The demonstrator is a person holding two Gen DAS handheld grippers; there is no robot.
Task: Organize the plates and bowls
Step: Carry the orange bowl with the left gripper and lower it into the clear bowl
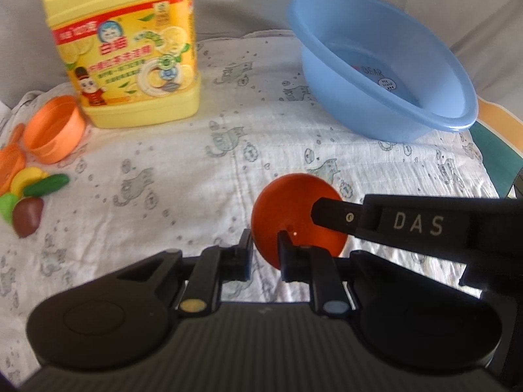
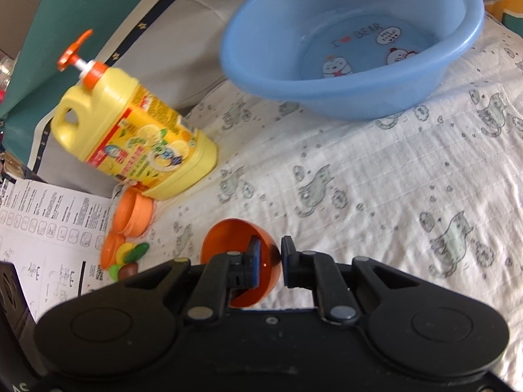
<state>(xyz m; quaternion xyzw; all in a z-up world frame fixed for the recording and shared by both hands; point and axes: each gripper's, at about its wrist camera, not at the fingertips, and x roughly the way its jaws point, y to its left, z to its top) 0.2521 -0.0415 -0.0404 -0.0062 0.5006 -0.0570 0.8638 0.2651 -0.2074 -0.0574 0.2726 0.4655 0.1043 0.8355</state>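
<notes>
**Both grippers pinching the same little orange bowl**

So the left gripper (image 1: 264,245) has its jaws clamped on the rim of the small orange bowl (image 1: 294,205), one pad outside the wall and one inside. The right gripper (image 2: 270,254) is clamped on the opposite rim the same way, and you can see its finger reaching in from the right in the left wrist view. My guess is two grips keep a slippery little bowl from tipping while it's carried, tilted and seemingly just off the cat-print cloth (image 2: 376,196). The bowl looks empty.

Beyond it, the blue basin (image 1: 385,75) sits well apart at the far right with nothing in it, just cartoon prints on its floor. Probably that's where the bowl is headed, but I'm guessing.

Off to the left, a yellow detergent bottle (image 1: 130,52) stands upright, and just beside it an orange cup (image 1: 54,129) lies tipped, empty. Near that, toy food (image 1: 29,196) sits piled on an orange plate (image 2: 108,253).
</notes>
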